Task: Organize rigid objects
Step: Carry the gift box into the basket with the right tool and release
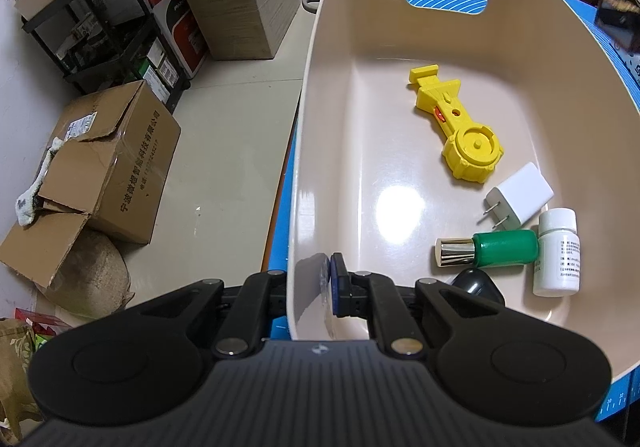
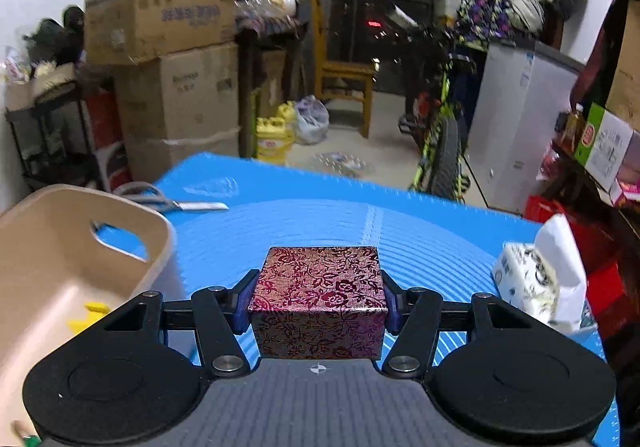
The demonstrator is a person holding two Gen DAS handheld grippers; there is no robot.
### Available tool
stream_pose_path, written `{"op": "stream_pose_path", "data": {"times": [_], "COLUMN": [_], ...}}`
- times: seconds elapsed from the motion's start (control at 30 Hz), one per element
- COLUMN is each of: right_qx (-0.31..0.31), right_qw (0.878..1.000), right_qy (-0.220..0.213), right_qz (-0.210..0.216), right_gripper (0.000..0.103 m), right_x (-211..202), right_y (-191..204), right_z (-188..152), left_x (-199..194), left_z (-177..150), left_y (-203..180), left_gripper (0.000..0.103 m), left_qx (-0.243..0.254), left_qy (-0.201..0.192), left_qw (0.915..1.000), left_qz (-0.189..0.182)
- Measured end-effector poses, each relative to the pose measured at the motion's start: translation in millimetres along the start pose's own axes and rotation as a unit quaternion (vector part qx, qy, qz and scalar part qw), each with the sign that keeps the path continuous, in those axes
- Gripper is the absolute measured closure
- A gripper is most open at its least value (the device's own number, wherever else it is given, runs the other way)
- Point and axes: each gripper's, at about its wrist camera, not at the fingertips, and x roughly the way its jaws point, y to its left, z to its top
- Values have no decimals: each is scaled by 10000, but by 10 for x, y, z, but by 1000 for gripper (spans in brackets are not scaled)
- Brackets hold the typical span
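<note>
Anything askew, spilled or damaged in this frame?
Nothing spilled or damaged. The bottles in the basin lie on their sides. The left gripper pinches the basin's rim; the right gripper holds the box squarely. Scissors remain outside.

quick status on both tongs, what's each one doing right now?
Left tongs: shut on the beige basin near rim.
Right tongs: shut on the floral brocade box, above the blue mat.

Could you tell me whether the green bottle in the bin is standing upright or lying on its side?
Lying on its side. The green bottle rests lengthwise on the bin floor, metallic cap pointing left, base against the white bottle.
</note>
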Motion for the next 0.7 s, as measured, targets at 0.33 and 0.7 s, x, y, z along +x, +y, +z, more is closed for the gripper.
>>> {"op": "stream_pose_path", "data": {"times": [0.33, 0.7], "right_qx": [-245, -869], "right_qw": [9949, 9816], "right_qy": [-415, 26], "right_qz": [885, 1700], "right_gripper": [40, 40], "right_x": [-657, -830], "right_y": [422, 1218], "right_z": [282, 86], "left_x": [4, 10], "left_z": [-2, -7], "left_y": [9, 0], "left_gripper": [90, 90], "left_qx": [-15, -17], "left_qy": [7, 13], "left_qw": [10000, 10000], "left_qz": [-6, 7]}}
